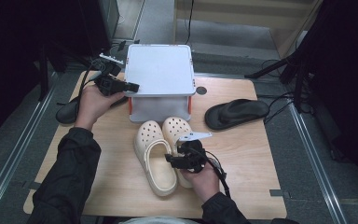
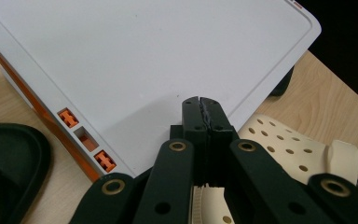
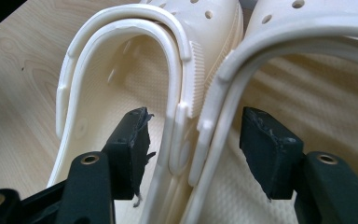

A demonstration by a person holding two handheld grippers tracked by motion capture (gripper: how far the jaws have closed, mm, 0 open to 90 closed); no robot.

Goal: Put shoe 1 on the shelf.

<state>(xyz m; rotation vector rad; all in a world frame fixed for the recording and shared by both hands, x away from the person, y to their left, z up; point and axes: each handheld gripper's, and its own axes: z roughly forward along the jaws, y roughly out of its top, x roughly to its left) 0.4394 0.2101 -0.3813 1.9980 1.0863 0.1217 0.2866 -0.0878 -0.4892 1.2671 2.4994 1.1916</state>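
Starting at the left of the high view, the left gripper (image 1: 129,87) sits at the left edge of the white box (image 1: 161,70), with a black sandal (image 1: 66,113) lying behind and beside the hand that holds it. In the left gripper view its two black jaws are pressed flat against each other with nothing between them, their tips over the flat white lid (image 2: 158,65). The box's orange clips (image 2: 68,117) lie off to the left of the jaws, and the perforated toe of a cream clog (image 2: 289,151) shows just to their right.

Moving right, the left cream clog (image 1: 154,156) and the right cream clog (image 1: 178,130) lie side by side in front of the box, touching along their inner sides. The right gripper (image 1: 171,161) hovers over their heel ends. Its jaws stand wide apart, one pad inside the left clog's opening (image 3: 121,84), the other inside the right clog's (image 3: 307,93), so the two adjoining heel straps lie between the pads; neither pad presses on them.

Farther right of that gripper, well apart, a second black sandal (image 1: 237,113) lies on the wooden table (image 1: 256,163).
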